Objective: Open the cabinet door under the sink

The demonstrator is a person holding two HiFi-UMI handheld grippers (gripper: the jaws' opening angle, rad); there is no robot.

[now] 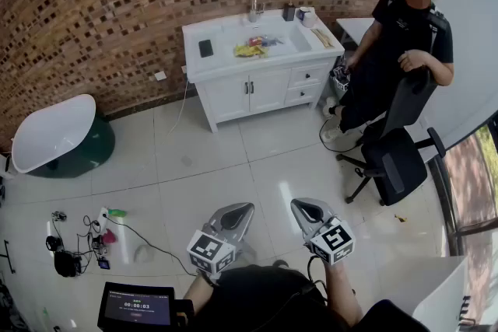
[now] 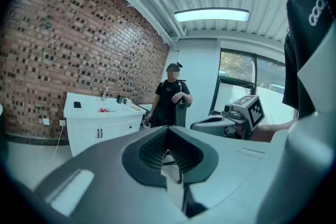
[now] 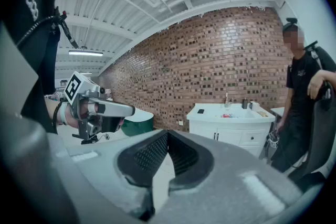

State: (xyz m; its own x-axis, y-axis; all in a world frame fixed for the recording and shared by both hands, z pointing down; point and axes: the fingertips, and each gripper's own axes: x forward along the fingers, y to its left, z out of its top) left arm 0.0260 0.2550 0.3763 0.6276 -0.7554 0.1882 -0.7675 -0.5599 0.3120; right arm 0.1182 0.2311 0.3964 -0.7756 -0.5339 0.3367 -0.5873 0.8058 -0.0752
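Note:
The white sink cabinet [image 1: 257, 85] stands against the brick wall, far across the tiled floor. Both of its doors [image 1: 249, 93] are closed, with dark handles at the middle. It also shows small in the left gripper view [image 2: 100, 131] and in the right gripper view [image 3: 231, 134]. My left gripper [image 1: 246, 208] and right gripper [image 1: 296, 204] are held close to my body, well short of the cabinet. Both point roughly toward it. The left gripper [image 2: 168, 130] has its jaws together on nothing, and so does the right gripper [image 3: 168, 132].
A person in black [image 1: 393, 50] stands right of the cabinet, leaning on an office chair [image 1: 393, 159]. A white and green tub [image 1: 54, 132] sits at the left. Cables and bottles [image 1: 85, 237] lie on the floor at lower left. A timer screen [image 1: 136, 307] is near my feet.

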